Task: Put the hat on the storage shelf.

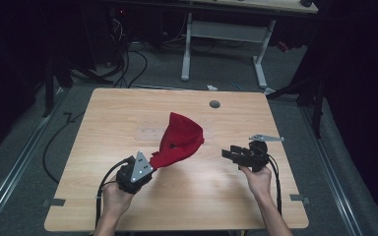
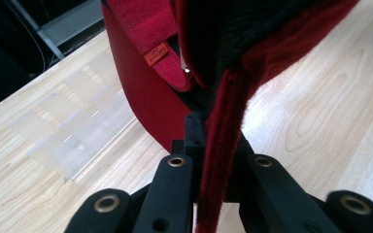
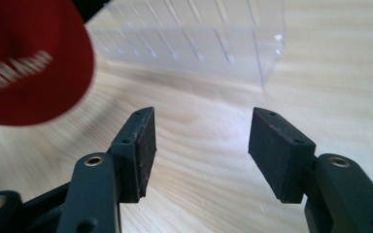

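Now the left claw (image 1: 150, 161) is clamped on the red fabric cap (image 1: 179, 140) at frame centre, with the right claw (image 1: 228, 153), jaws apart, empty just to its right.

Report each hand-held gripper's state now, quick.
Left hand-held gripper: closed on the edge of the red cap, holding it above the table.
Right hand-held gripper: open, nothing between its pads.

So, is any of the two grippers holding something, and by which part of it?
The left gripper holds the red fabric cap, pinched by a thin edge strip at its rim. The right gripper is open and holds nothing.
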A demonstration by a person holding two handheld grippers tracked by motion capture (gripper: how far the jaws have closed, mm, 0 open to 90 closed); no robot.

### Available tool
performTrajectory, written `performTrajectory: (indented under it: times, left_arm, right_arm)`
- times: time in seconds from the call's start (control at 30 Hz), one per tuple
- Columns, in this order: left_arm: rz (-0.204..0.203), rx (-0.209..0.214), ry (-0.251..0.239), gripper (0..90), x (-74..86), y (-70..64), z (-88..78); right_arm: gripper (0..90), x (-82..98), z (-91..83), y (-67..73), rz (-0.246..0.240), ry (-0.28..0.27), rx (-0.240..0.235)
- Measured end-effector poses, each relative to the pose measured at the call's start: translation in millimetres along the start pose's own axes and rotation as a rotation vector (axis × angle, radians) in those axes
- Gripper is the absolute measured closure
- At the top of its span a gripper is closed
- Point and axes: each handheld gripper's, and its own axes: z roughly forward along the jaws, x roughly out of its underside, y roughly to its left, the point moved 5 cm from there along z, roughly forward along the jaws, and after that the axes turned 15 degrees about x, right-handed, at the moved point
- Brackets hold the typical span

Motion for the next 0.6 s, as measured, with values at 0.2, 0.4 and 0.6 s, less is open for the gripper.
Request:
performTrajectory:
  times: [0.2, 0.4, 0.6]
  left_arm:
    - [-0.061, -0.007, -0.048, 85.7, -9.7, 10.5, -5.4]
    - [-0.128, -0.016, -0.091, 85.7, -16.5, 23.0, -7.3]
    - [-0.159, -0.015, -0.102, 85.7, -20.3, 28.0, -10.3]
  right_arm:
    - [42.4, 22.9, 12.8, -12.1, -0.036, 0.045, 0.098]
    - [42.0, 46.0, 27.2, -19.2, -0.166, 0.086, 0.277]
    - [41.5, 49.3, 28.4, -21.1, -0.186, 0.066, 0.321]
